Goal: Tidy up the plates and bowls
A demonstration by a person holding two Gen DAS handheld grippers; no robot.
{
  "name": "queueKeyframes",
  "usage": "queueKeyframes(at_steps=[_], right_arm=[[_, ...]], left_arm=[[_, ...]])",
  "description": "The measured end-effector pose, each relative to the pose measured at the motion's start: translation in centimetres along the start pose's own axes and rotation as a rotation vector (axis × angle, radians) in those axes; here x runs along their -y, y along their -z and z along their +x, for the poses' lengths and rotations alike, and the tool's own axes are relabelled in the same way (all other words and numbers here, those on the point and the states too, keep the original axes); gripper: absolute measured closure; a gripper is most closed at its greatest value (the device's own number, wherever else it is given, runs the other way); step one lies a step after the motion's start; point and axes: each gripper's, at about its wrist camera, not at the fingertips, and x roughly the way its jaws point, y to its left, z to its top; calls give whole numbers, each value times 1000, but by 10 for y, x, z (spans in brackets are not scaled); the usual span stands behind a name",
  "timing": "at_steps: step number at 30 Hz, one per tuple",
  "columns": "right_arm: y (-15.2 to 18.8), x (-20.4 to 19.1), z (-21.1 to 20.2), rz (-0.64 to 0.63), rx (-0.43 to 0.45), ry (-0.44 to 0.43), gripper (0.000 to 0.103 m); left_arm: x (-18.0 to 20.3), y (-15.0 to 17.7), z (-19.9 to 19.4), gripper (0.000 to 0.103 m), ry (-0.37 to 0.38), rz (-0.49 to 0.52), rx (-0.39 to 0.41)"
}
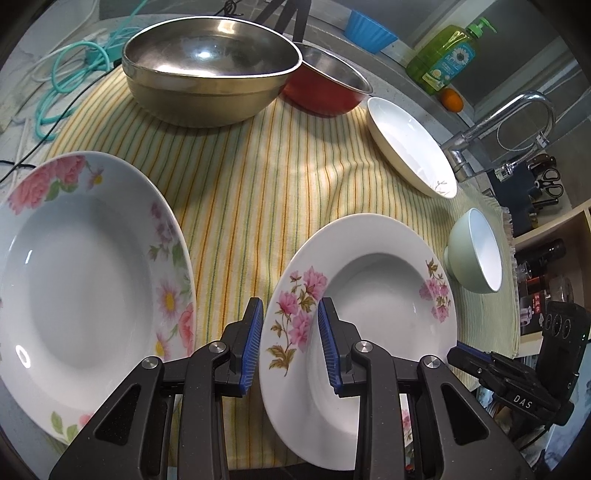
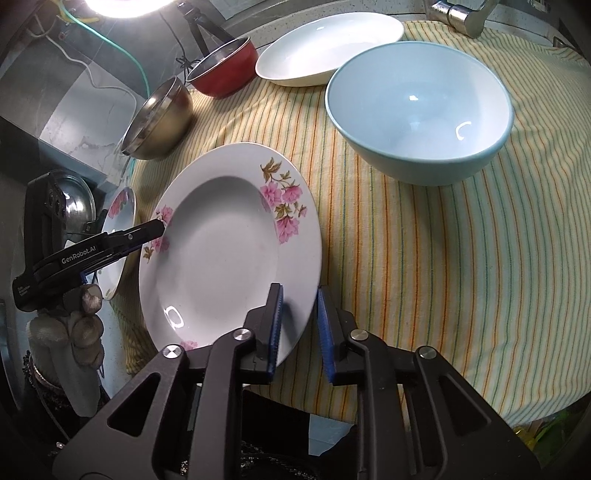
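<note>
- Plates: 3 counted. Small floral plate with pink flowers, near front edge of striped cloth; big floral plate to its left, apart from it; plain white oval plate at far right of cloth, near faucet.
- Bowls: 4 counted. Big steel bowl at the back, red bowl just beside it and partly hidden behind it, pale green bowl right of small floral plate, blue bowl off the cloth on the back ledge.
- Left gripper: jaws apart, straddling the left rim of small floral plate, one finger each side; pad contact cannot tell, not clamped.
- Right gripper: jaws apart, straddling the near rim of small floral plate; left pad close to or touching rim, right pad clear of it.
- Right view: left gripper tip at the plate's opposite rim, held by gloved hand.
- Right view: pale bowl behind the plate, white oval plate further back, red bowl and steel bowl at back left, big floral plate mostly hidden behind left gripper.
- Extras: 1 green soap bottle, 1 orange on the ledge.
</note>
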Motion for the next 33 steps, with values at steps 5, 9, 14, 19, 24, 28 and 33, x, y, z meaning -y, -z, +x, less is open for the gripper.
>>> queueKeyframes(at_steps=[5, 9, 14, 19, 24, 28, 33], right_arm=[[-2, -6, -15, -33, 56, 31, 46], [-3, -15, -28, -80, 100, 40, 28], [-8, -26, -38, -123, 135, 20, 10], [-16, -33, -40, -125, 140, -2, 9], [-22, -44, -40, -145, 144, -17, 9], [-30, -60, -37, -179, 138, -36, 9], [-40, -83, -29, -228, 118, -67, 9]], left_arm=[[1, 1, -7, 66, 5, 4, 15], [4, 1, -17, 49, 14, 10, 45], [8, 1, -27, 33, 4, 6, 82], [5, 4, -38, 33, -26, 1, 118], [-8, 9, -55, 33, -33, -37, 158], [-25, 13, -69, 33, -52, -81, 187], [-51, 22, -85, 33, -81, -155, 218]])
